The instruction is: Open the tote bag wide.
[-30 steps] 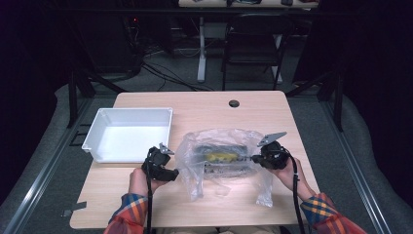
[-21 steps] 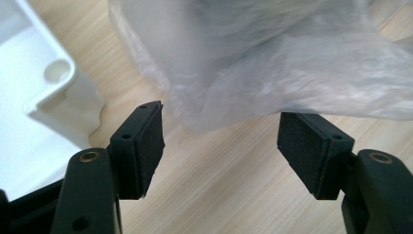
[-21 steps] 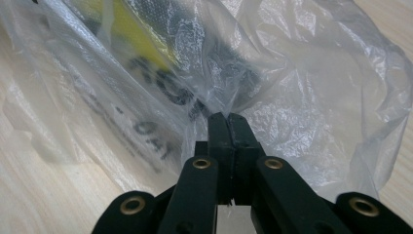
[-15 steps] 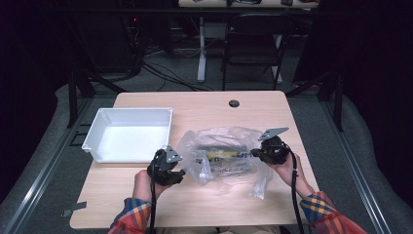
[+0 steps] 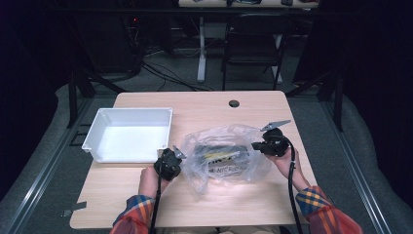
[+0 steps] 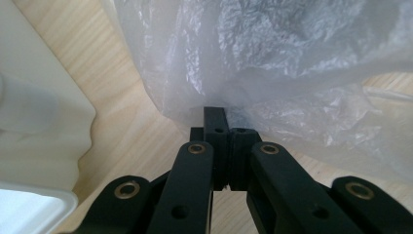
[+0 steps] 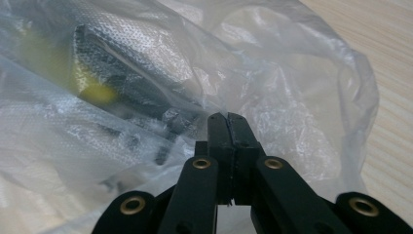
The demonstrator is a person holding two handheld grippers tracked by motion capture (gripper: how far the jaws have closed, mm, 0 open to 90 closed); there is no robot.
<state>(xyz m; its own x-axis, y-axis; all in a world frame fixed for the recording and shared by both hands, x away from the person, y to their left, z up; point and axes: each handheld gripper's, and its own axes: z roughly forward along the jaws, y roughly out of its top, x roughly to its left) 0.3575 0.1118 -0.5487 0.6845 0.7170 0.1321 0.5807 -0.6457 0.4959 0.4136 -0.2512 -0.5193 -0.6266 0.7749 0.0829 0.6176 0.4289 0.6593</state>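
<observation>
Left gripper [image 5: 176,157] jaws have just closed on the bag [image 5: 221,156]; right gripper [image 5: 258,145] grips its opposite edge. Pull apart evenly, avoiding tears.

Left gripper [image 6: 225,117]: jaws, just closing, now pinch the clear plastic bag [image 6: 272,63] edge; white tray [image 6: 34,131] beside, on wooden table [image 6: 122,112].

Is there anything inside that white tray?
No, the white tray looks bare inside; the dark packet sits in the plastic bag beside it.
</observation>
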